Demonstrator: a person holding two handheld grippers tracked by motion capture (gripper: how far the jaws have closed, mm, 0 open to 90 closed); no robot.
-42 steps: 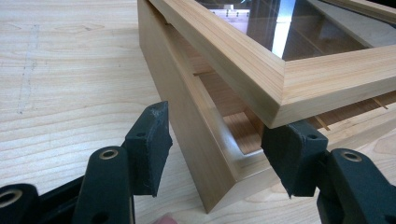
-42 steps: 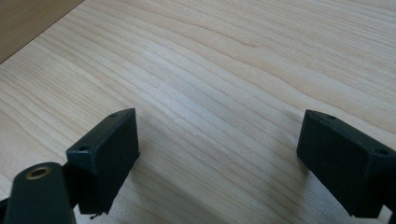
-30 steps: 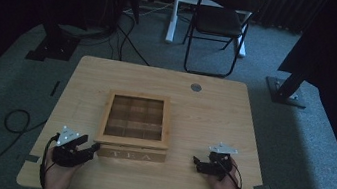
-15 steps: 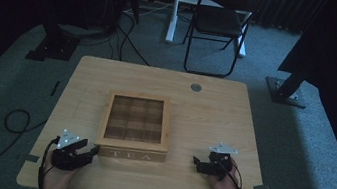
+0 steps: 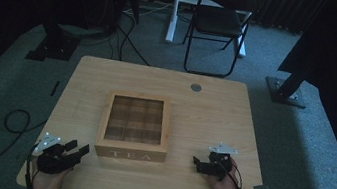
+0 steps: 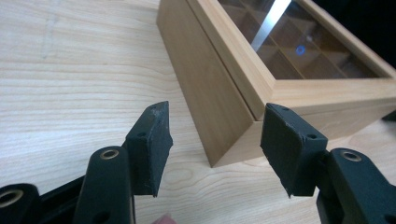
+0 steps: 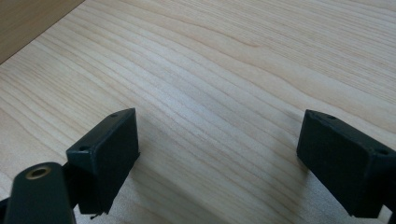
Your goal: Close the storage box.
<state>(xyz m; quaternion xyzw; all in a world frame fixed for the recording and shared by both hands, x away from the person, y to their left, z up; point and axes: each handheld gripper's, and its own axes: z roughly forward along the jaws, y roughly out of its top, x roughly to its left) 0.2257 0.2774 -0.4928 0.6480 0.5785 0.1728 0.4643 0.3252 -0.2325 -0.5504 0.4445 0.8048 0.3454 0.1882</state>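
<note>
A wooden tea box (image 5: 134,127) with a glass lid and "TEA" on its front stands in the middle of the table (image 5: 213,116), lid down. Several compartments show through the glass. My left gripper (image 5: 76,150) hovers near the front left corner of the box, open, with a hand behind it. In the left gripper view the box (image 6: 224,93) shows its near corner just beyond the left gripper (image 6: 215,112), whose pads touch nothing. My right gripper (image 5: 199,164) rests right of the box, open. In the right gripper view the right gripper (image 7: 219,116) has bare tabletop between its jaws.
A round grey grommet (image 5: 196,87) sits in the table's far edge. A black folding chair (image 5: 220,21) and stand bases (image 5: 285,92) are on the carpet beyond. A black cable (image 5: 13,119) loops on the floor at left. The box's side (image 7: 28,18) shows at the right gripper view's top left.
My left gripper has drawn back from the box toward the table's front edge and a little to the left. The right gripper and the box have stayed put.
</note>
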